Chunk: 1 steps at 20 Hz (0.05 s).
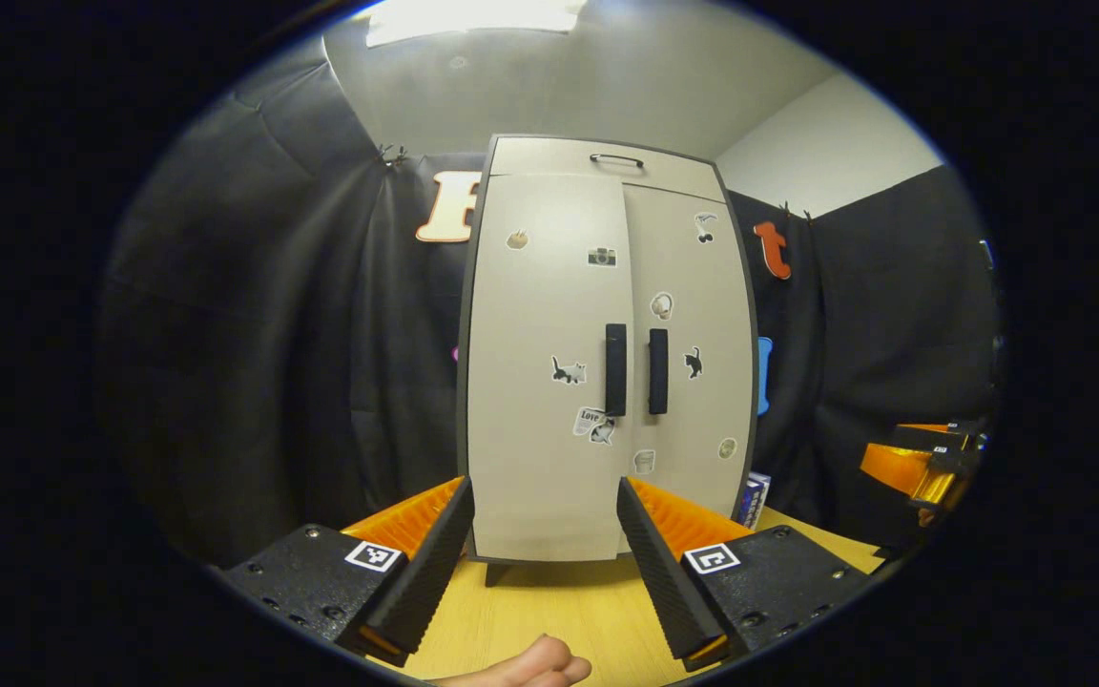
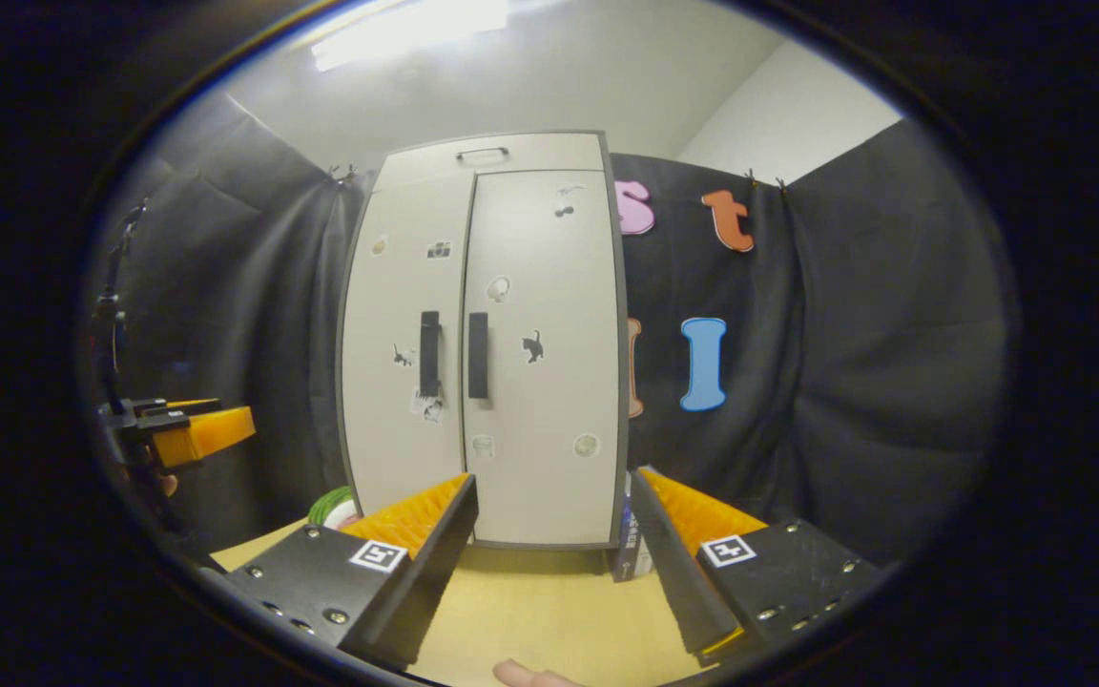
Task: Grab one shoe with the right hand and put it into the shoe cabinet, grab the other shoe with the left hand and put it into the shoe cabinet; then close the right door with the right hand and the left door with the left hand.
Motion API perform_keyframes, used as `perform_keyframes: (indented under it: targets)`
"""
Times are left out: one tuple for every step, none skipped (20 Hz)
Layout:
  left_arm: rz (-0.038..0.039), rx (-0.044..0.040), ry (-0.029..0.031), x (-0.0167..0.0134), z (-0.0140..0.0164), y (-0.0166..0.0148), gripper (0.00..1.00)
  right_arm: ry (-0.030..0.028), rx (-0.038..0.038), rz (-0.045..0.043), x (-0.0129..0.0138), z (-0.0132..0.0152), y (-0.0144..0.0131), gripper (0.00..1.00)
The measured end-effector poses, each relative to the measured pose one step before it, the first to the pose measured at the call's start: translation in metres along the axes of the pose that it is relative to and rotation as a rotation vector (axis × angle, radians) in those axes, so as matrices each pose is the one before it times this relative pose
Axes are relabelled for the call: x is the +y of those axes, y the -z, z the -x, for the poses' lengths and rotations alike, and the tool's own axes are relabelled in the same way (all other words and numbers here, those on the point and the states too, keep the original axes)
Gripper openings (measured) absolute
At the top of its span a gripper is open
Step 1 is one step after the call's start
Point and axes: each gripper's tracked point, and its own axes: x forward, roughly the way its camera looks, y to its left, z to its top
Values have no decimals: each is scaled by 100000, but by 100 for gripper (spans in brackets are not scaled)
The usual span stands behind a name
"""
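Note:
The pale shoe cabinet (image 1: 549,286) stands upright at the back of the wooden table (image 1: 549,611), straight ahead of me. Its left door (image 1: 540,401) and right door (image 1: 697,420) both look shut, their dark handles (image 1: 615,369) side by side at the middle seam. Small stickers dot the doors. My left gripper (image 1: 544,487) is open with nothing between its fingers, a short way in front of the left door. My right gripper (image 2: 554,477) is open and empty too, facing the right door (image 2: 540,401). Each gripper appears at the other view's edge: right gripper (image 1: 922,463), left gripper (image 2: 187,429).
A small blue box (image 2: 628,544) stands against the cabinet's right foot. A green and white object (image 2: 332,506) peeks out at the cabinet's left foot. Black cloth walls close in behind and on both sides. A thumb (image 1: 530,668) shows at the bottom edge.

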Motion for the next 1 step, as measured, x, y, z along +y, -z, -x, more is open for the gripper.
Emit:
perform_keyframes:
  targets:
    - [-535,663,133,-71,41,374,92,-418,80,-1520,-20,-80,96,96]
